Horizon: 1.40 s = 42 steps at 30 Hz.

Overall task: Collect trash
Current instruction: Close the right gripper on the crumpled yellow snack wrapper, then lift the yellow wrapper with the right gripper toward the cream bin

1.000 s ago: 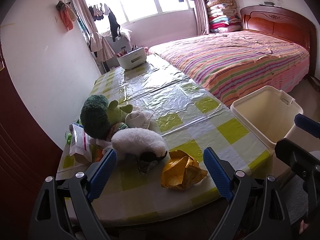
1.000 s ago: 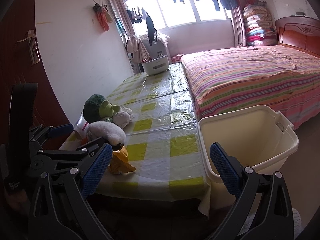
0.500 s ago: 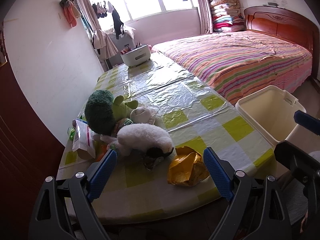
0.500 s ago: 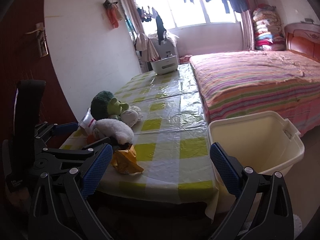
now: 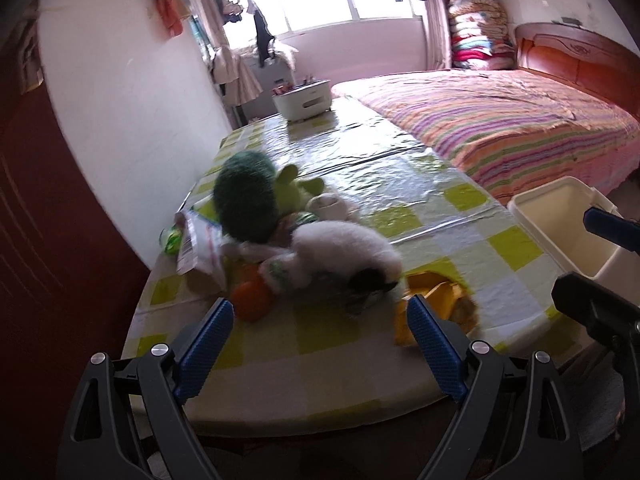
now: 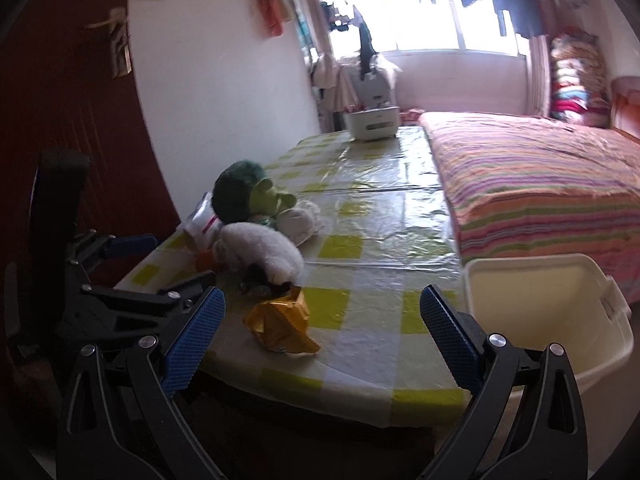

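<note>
Judging from how things lie, the collecting has barely begun: nothing visible has been binned yet. Nearest in each view, both tools are spread wide and hold nothing. The left gripper (image 5: 320, 340) hangs over the near edge of the bench (image 5: 360, 364), and the right gripper (image 6: 322, 326) hangs beside it to the right, its jaws framing the near corner.

Just beyond the fingertips, close to the near edge, lies the crumpled yellow wrapper (image 6: 282, 322), the plainest piece of trash and the closest to both tools. It sits apart from either pad, untouched. To its right, off the bench's right side and lower down, stands the cream bin (image 6: 548, 312); what shows of its inside looks bare, though its bottom is partly hidden.

A little farther and to the left is a heap: a white plush toy (image 5: 340, 250), an orange object (image 5: 252, 300) too blurred to name, a green plush toy (image 5: 248, 196) behind them, and a printed plastic packet (image 5: 196, 244) at the left edge. The packet is probably trash too; the toys likely are not.

Farther still the checked cover is bare up to a white basket (image 5: 306, 98) at the far end. So every pickup remains, the wrapper likely first.
</note>
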Each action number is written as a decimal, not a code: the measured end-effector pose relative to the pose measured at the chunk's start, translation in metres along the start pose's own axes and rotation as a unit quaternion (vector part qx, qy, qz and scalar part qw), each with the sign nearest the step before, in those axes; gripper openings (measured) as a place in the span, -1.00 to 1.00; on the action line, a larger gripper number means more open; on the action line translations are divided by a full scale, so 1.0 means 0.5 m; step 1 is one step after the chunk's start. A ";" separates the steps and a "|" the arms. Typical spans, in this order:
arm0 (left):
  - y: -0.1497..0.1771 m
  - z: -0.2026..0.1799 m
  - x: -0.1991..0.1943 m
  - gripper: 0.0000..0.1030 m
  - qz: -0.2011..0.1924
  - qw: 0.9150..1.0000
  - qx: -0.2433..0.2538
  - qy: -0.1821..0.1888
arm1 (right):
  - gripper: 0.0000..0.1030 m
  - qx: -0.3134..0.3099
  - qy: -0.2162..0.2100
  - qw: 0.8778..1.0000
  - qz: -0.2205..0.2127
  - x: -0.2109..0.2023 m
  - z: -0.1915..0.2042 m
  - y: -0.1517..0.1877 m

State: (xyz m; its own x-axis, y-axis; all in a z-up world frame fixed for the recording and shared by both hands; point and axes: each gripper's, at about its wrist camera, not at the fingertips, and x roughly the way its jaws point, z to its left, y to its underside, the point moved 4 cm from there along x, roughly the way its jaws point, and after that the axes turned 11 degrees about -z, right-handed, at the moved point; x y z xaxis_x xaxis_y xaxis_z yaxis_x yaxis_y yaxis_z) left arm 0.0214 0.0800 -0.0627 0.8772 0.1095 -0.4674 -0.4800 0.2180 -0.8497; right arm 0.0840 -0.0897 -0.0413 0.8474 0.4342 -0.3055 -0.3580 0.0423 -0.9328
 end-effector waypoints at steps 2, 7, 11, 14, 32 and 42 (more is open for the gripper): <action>0.010 0.028 0.000 0.67 0.005 1.000 -0.016 -0.005 | 0.87 -0.003 -0.018 1.000 0.008 0.017 0.014 0.002; 0.034 0.087 0.000 0.67 0.019 0.999 -0.048 -0.014 | 0.88 -0.017 -0.061 0.998 0.031 0.063 0.050 0.010; 0.046 0.111 0.004 0.67 0.027 0.998 -0.057 -0.025 | 0.87 -0.041 -0.077 0.994 0.060 0.112 0.065 0.034; 0.052 0.113 0.006 0.67 0.031 0.998 -0.055 -0.025 | 0.88 -0.043 -0.082 0.992 0.082 0.145 0.058 0.054; 0.037 0.073 0.065 0.67 0.092 0.988 -0.109 0.050 | -0.28 -0.024 -0.102 0.989 0.108 0.193 0.009 0.091; -0.019 0.010 0.118 0.67 0.121 0.970 -0.192 0.092 | -0.27 0.031 -0.080 0.994 0.063 0.162 -0.054 0.067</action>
State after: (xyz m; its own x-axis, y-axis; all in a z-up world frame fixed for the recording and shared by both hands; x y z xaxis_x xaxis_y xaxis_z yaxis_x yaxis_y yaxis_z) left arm 0.0775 0.0890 -0.0812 0.7391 -0.0700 -0.6699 -0.6703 -0.1739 -0.7214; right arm 0.1510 -0.0775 -0.1025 0.7234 0.5767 -0.3795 -0.4841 0.0319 -0.8744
